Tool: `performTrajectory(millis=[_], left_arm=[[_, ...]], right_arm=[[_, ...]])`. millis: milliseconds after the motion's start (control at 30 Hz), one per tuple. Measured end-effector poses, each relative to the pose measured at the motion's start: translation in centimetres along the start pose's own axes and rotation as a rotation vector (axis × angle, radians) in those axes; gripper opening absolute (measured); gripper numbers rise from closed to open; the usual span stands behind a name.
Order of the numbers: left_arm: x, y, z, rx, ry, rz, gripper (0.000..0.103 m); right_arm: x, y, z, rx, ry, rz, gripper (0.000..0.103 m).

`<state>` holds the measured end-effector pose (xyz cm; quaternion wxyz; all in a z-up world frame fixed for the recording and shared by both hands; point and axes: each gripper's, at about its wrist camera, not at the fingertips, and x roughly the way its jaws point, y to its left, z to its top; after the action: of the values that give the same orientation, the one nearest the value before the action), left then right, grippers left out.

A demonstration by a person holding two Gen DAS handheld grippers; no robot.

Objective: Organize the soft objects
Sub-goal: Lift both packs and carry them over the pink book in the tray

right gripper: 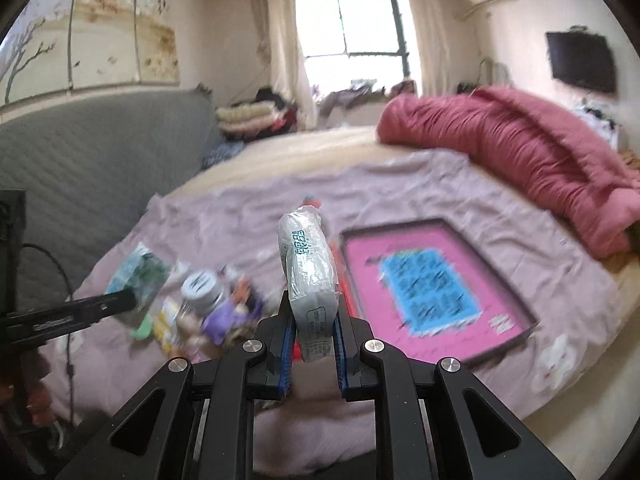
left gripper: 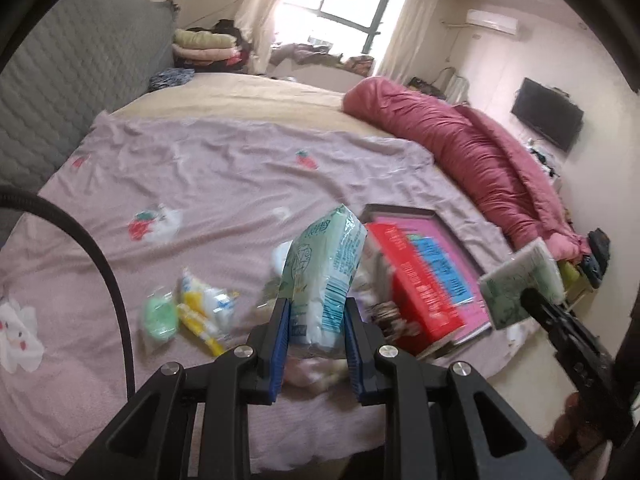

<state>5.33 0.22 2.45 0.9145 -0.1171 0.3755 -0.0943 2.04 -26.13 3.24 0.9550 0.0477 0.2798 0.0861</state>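
Left gripper (left gripper: 316,320) clenched on a green tissue pack (left gripper: 326,268), held upright above the bedspread (left gripper: 224,168). Right gripper (right gripper: 312,336) clenched on a grey pack (right gripper: 308,276), also upright and off the bed; seen from the left wrist as a pale pack at the far right.

Below and left of the green pack: a loose pile of small soft packets (left gripper: 188,312), green, yellow and white, lying on the bedspread. In the right wrist view, a round tin (right gripper: 202,290) and a purple packet (right gripper: 230,314) among the same pile, blurred.

Just right of the left gripper: a red box (left gripper: 412,284) leaning in a dark-rimmed tray (right gripper: 532,322), pink inside with a blue panel. Tray flat on the bedspread, between the two held packs and a rolled red quilt (left gripper: 472,148) along the far edge.

Grey headboard (left gripper: 72,92) at left, folded blankets (left gripper: 204,46) beyond it, window (right gripper: 352,20) behind, black screen (left gripper: 546,118) on the right wall. Black cable (left gripper: 100,264) arcing across the left wrist view.
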Motion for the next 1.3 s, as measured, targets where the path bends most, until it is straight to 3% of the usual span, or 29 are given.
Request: performTrajectory(millis=[267, 433, 633, 1100, 1300], left_arm=[[2.0, -7.6, 1.5, 0.116, 0.025, -0.083, 0.026], [4.7, -12.8, 1.5, 0.18, 0.076, -0.14, 0.026], [8.5, -18.2, 0.9, 0.267, 0.147, -0.171, 0.026], [16.4, -24.1, -0.6, 0.383, 0.292, -0.078, 0.026], [18.3, -24.8, -1.3, 0.414, 0.341, -0.047, 0.026]], right_arm=[[0.8, -6.5, 0.7, 0.125, -0.002, -0.068, 0.017], [2.2, -11.9, 0.3, 0.217, 0.028, -0.141, 0.017], [3.5, -15.8, -0.9, 0.294, 0.054, -0.15, 0.017], [8.5, -18.9, -2.7, 0.39, 0.188, -0.087, 0.018], [10.1, -19.4, -3.2, 0.329, 0.233, -0.152, 0.019]])
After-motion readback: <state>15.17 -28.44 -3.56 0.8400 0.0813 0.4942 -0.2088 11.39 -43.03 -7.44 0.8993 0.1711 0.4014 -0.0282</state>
